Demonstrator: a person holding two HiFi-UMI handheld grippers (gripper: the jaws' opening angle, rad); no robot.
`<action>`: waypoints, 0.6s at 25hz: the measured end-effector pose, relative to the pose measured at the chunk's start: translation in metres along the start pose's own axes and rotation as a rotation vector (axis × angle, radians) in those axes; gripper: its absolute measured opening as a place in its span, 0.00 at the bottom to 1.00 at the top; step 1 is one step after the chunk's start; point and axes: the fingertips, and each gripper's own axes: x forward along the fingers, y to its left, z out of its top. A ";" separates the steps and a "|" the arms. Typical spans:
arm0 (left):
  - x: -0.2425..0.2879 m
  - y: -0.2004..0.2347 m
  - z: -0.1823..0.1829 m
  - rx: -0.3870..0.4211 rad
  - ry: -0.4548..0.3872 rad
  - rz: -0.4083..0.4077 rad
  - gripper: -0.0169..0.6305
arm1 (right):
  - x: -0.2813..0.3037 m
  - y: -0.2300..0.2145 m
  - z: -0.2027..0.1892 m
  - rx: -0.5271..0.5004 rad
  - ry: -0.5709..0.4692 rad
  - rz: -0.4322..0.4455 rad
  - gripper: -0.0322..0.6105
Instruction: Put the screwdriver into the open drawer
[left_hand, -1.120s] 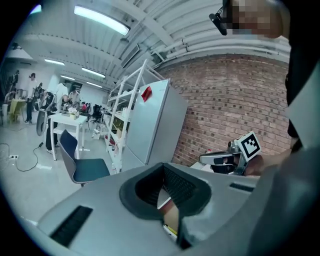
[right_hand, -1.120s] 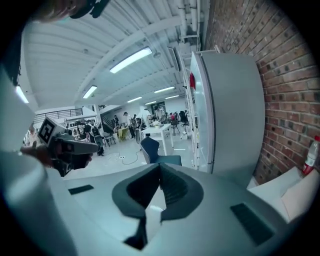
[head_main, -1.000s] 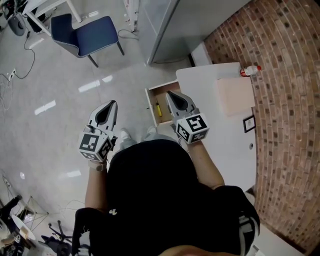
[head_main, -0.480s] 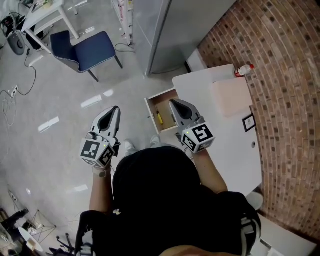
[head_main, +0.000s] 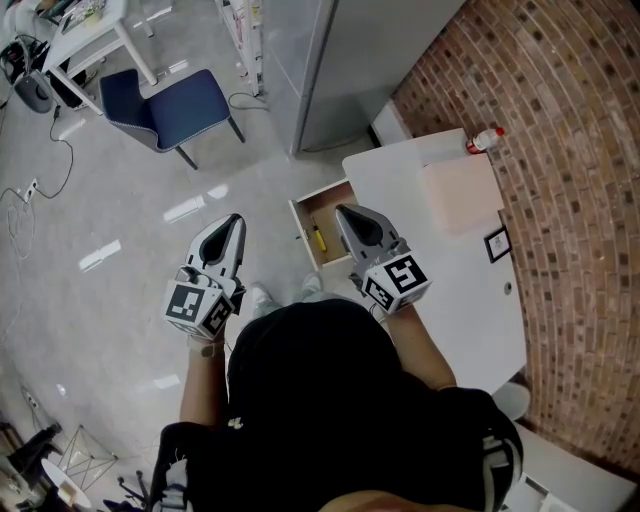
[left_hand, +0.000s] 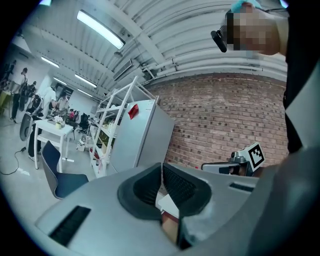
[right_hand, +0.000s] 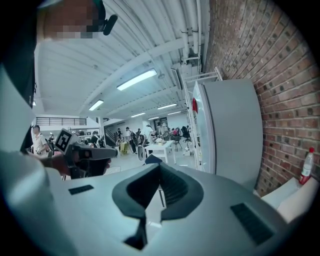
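Head view looks down on a brick wall (head_main: 570, 150), which runs along the far side of the white table (head_main: 470, 290). A tall grey cabinet (head_main: 330, 60) stands on the floor just beyond the table's corner. A blue chair (head_main: 165, 100) sits well apart from the table, out on the glossy floor.

The open drawer (head_main: 312, 203) juts from the side of the table away from the wall. A pale pink board (head_main: 458, 192) lies flat on the table top near the wall end.

The right gripper (head_main: 342, 212) hangs over the drawer's edge next to the table and covers part of the drawer's inside. In the right gripper view its jaws are pressed together with nothing between them. The left gripper (head_main: 235, 220) is over bare floor, off the table and apart from the drawer. In the left gripper view its jaws meet at the tips and pinch nothing.

A small bottle with a red cap (head_main: 484, 141) lies at the table's corner by the wall. The screwdriver (head_main: 318, 238), with its yellow handle, lies inside the drawer, beside the right gripper and not touched by it.
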 end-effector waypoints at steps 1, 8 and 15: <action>0.000 -0.001 0.000 -0.001 -0.002 -0.005 0.03 | 0.000 0.001 -0.001 0.003 0.000 0.002 0.06; 0.001 -0.001 -0.004 0.005 0.022 -0.023 0.03 | 0.007 0.003 -0.003 0.017 0.003 0.010 0.06; 0.002 0.002 0.005 0.006 0.023 -0.026 0.03 | 0.016 0.009 -0.005 0.033 0.006 0.020 0.06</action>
